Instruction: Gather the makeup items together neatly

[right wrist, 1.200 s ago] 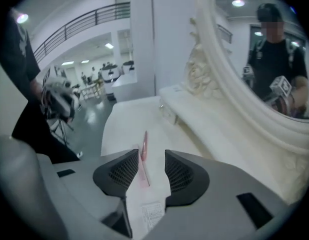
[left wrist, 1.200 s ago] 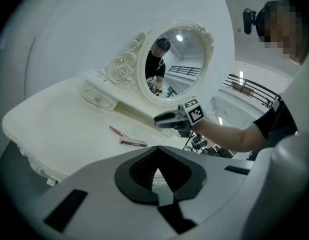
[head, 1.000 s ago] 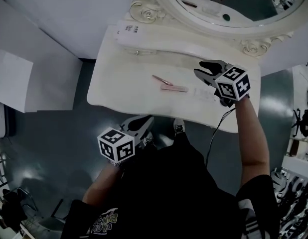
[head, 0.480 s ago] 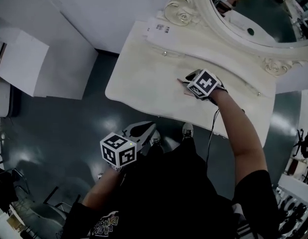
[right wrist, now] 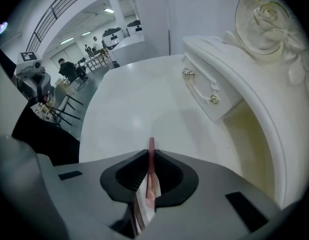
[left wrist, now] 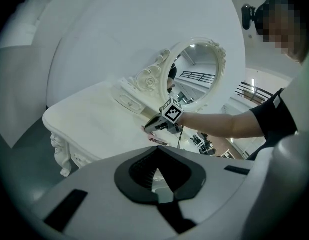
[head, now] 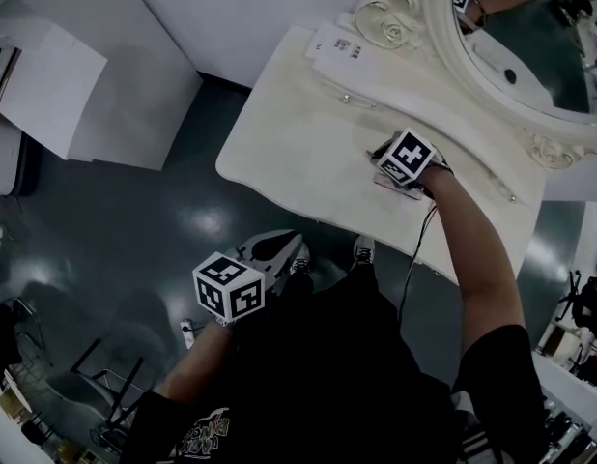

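Observation:
A thin pink makeup stick point(right wrist: 151, 160) lies on the white vanity table point(head: 279, 143). My right gripper point(head: 377, 153) is low over the tabletop and its jaws are closing, the tips pressing the stick from both sides. In the right gripper view the stick pokes out ahead of my right gripper point(right wrist: 151, 156). A flat pink makeup case point(left wrist: 158, 142) rests on the table just beneath that gripper point(left wrist: 149, 128). My left gripper point(head: 289, 242) hangs off the table's near edge above the floor. In its own view my left gripper point(left wrist: 157, 170) has its jaw tips together with nothing between them.
An ornate oval mirror point(head: 511, 46) and a low drawer unit point(right wrist: 209, 94) stand along the table's back. A printed white card point(head: 339, 42) sits at the back left corner. White boxes point(head: 57, 85) stand on the dark floor to the left.
My right gripper has moved left across the table to the pink stick and its jaws have closed in around it. The left gripper has barely moved.

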Demonstrator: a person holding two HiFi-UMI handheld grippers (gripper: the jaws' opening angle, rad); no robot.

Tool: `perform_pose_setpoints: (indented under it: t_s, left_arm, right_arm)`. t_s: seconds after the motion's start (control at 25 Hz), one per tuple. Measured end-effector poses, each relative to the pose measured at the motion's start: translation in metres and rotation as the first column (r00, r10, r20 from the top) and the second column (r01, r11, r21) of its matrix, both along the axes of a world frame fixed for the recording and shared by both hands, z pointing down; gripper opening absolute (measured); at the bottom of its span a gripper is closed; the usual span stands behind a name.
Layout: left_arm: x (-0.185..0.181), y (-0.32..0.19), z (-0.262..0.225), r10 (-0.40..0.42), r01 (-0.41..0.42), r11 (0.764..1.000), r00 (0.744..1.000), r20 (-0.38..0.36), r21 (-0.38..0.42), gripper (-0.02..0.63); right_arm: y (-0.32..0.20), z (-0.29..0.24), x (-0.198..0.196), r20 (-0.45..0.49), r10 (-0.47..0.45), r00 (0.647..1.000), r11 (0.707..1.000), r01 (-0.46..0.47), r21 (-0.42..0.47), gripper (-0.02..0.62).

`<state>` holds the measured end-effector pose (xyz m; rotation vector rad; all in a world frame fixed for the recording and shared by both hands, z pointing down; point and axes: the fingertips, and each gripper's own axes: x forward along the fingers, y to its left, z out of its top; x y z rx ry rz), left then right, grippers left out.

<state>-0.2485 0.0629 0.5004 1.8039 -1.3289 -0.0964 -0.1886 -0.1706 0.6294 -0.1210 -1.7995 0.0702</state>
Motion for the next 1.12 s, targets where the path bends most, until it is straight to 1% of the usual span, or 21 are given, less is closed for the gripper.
perform_pose_setpoints:
  t_s: [0.12, 0.28, 0.4, 0.6, 0.88, 1.12]
  left_arm:
    - [0.000, -0.002, -0.002, 0.001, -0.001, 1.000, 1.000, -0.003, 0.010, 0.008]
    - [0.004, -0.003, -0.005, 0.011, -0.011, 1.000, 1.000, 0.000, 0.023, 0.008]
    - [0.006, -0.004, -0.009, 0.019, -0.020, 0.999, 1.000, 0.014, 0.036, 0.008]
    - [0.005, 0.000, -0.011, 0.024, -0.025, 0.999, 0.999, 0.029, 0.043, 0.008]
    - [0.003, 0.016, -0.006, 0.017, -0.018, 0.999, 0.999, 0.030, 0.027, 0.008]
    - [0.003, 0.021, -0.005, 0.049, -0.051, 0.998, 0.996, 0.069, 0.024, 0.008]
  right_arm:
    - [0.004, -0.014, -0.007, 0.024, -0.015, 1.000, 1.000, 0.015, -0.011, 0.058]
    - [0.018, -0.037, -0.029, 0.067, -0.060, 0.996, 0.998, 0.062, -0.029, 0.058]
    - [0.031, -0.045, -0.045, 0.078, -0.087, 0.993, 0.995, 0.091, -0.042, 0.058]
    - [0.050, -0.041, -0.061, 0.054, -0.109, 0.993, 0.992, 0.112, -0.057, 0.058]
    - [0.067, -0.019, -0.075, -0.002, -0.131, 0.991, 0.988, 0.130, -0.078, 0.058]
    - [0.071, -0.006, -0.081, -0.026, -0.144, 0.989, 0.987, 0.142, -0.071, 0.058]
